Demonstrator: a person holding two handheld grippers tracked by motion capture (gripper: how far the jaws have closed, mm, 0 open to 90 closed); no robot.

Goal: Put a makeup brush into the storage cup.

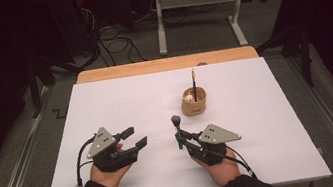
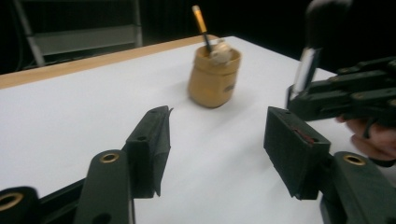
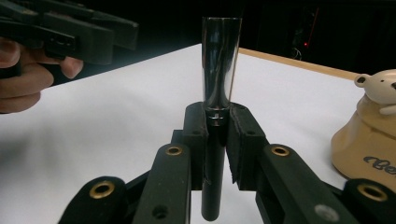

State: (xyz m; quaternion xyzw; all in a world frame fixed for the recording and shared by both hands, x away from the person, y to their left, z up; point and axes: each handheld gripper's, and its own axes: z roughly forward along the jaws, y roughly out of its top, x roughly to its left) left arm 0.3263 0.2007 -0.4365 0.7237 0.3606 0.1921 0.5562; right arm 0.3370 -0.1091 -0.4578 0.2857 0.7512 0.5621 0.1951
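A: Two grippers over the table (image 1: 104, 98). Status?
B: Right gripper (image 1: 179, 137) is clamped on a brush (image 3: 219, 93), held upright, bristles up, near the cup (image 1: 194, 102).
A: Left gripper (image 1: 135, 136)?
B: Jaws apart, nothing between them, beside the brush. One pencil (image 1: 194, 85) stands in the cup.

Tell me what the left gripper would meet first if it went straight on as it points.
Probably the brush held upright in the right gripper, slightly right of the left gripper's line. Narrowly missing it, the holder comes next; depth is unclear.
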